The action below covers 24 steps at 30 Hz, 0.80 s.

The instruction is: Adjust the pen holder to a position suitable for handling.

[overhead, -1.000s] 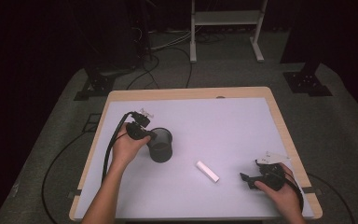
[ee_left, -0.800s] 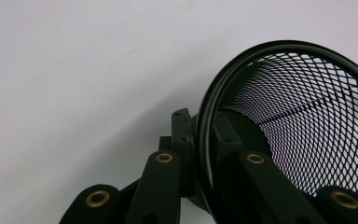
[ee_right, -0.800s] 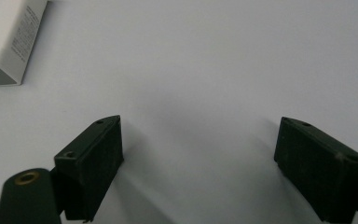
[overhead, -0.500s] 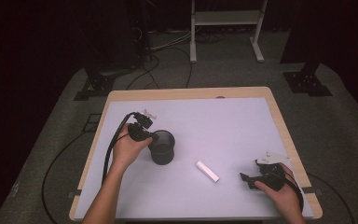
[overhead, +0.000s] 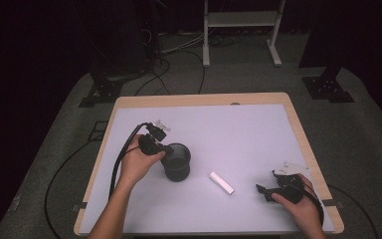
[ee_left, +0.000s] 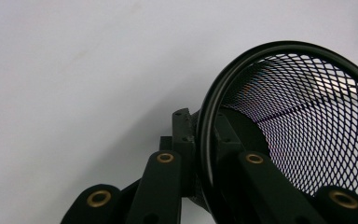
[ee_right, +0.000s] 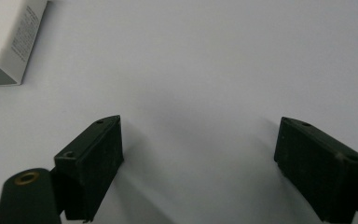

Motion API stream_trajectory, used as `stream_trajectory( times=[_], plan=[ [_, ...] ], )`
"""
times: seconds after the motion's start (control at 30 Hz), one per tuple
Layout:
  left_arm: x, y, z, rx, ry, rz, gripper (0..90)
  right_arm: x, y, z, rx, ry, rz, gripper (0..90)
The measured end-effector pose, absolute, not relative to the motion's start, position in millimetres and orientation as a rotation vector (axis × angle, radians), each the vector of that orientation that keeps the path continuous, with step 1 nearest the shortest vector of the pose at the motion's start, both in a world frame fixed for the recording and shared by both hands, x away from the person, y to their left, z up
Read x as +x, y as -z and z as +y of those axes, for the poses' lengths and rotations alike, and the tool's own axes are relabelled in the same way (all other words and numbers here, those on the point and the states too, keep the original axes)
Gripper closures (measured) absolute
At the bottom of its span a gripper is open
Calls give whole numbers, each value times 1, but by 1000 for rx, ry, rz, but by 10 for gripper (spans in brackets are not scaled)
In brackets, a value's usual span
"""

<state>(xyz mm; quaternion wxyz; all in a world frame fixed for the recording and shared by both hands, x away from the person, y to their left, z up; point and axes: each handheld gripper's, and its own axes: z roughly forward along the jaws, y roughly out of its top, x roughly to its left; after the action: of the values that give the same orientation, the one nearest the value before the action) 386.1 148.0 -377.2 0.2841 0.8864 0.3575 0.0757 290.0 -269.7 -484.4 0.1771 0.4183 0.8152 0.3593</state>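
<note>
The left gripper [overhead: 165,148] pinched the rim of the black mesh cup [overhead: 177,162]. The right gripper [overhead: 268,191] rested spread wide near a small white box [overhead: 221,182].

Round black wire-mesh cup [overhead: 177,162] is showing a fine diamond grid [ee_left: 307,126]. Small white rectangular box [overhead: 221,182] is carrying dark grey print and a grey end [ee_right: 0,74]. Pale lavender tabletop [overhead: 238,134] is wearing a light wooden border.
</note>
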Motion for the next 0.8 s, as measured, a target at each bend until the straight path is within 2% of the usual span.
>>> stream_trajectory(
  times=[0.8],
  plan=[
    [363,392,118,2413,-101,846,835,290,484,-270,1185,-1017,2306,141]
  ],
)
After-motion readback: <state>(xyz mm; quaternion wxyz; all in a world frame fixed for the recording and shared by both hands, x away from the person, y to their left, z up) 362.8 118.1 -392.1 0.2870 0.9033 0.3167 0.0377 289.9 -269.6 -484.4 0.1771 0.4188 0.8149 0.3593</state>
